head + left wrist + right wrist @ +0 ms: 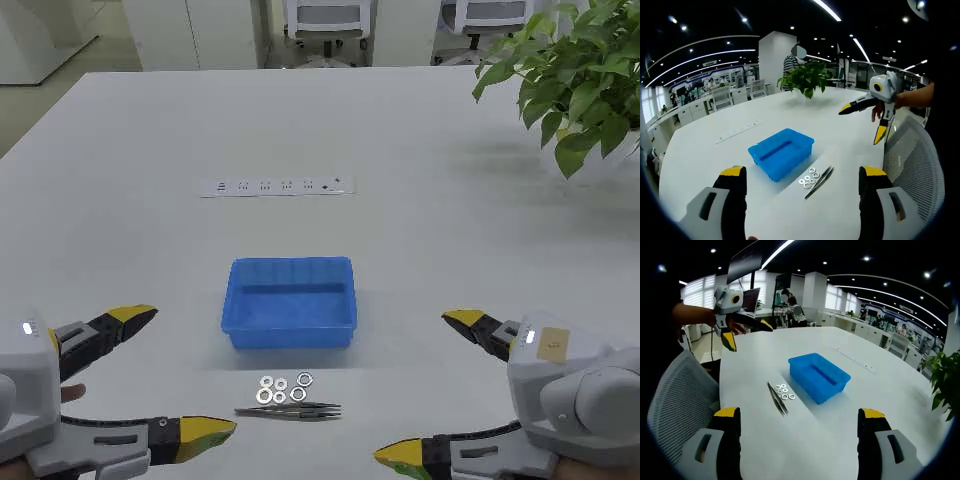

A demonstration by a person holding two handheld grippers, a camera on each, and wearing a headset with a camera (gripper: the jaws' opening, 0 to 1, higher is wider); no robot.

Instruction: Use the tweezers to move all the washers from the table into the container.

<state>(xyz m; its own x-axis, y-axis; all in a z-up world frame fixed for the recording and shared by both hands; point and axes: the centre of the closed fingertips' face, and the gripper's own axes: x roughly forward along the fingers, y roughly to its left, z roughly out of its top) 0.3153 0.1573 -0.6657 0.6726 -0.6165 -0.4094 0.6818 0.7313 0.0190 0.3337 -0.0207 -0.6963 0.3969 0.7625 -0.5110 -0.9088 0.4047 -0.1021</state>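
The blue plastic container (290, 300) sits open-topped on the white worktop (420, 160), its blue floor in plain sight from wall to wall. The washers (285, 388), about six in a loose cluster, lie on the worktop just off the container's near wall, on the person's side. The tweezers (290, 409) lie flat just past the washers from the container, roughly parallel to that near wall and close beside the cluster.

The left gripper (193, 368) hangs off the container's near left corner, level with the washers, its yellow-tipped jaws spread wide with nothing between them. The right gripper (413, 386) mirrors it off the container's near right corner, jaws equally wide and holding nothing. Washers and tweezers lie between the two grippers, well apart from both. In the left gripper view they sit ahead in the gap between the jaws; in the right gripper view they sit ahead, nearer the view's left jaw.

Beyond the container's far wall a white socket strip (277, 186) lies flat; its markings are too small to read. A leafy potted plant (575, 70) stands past the container's far right
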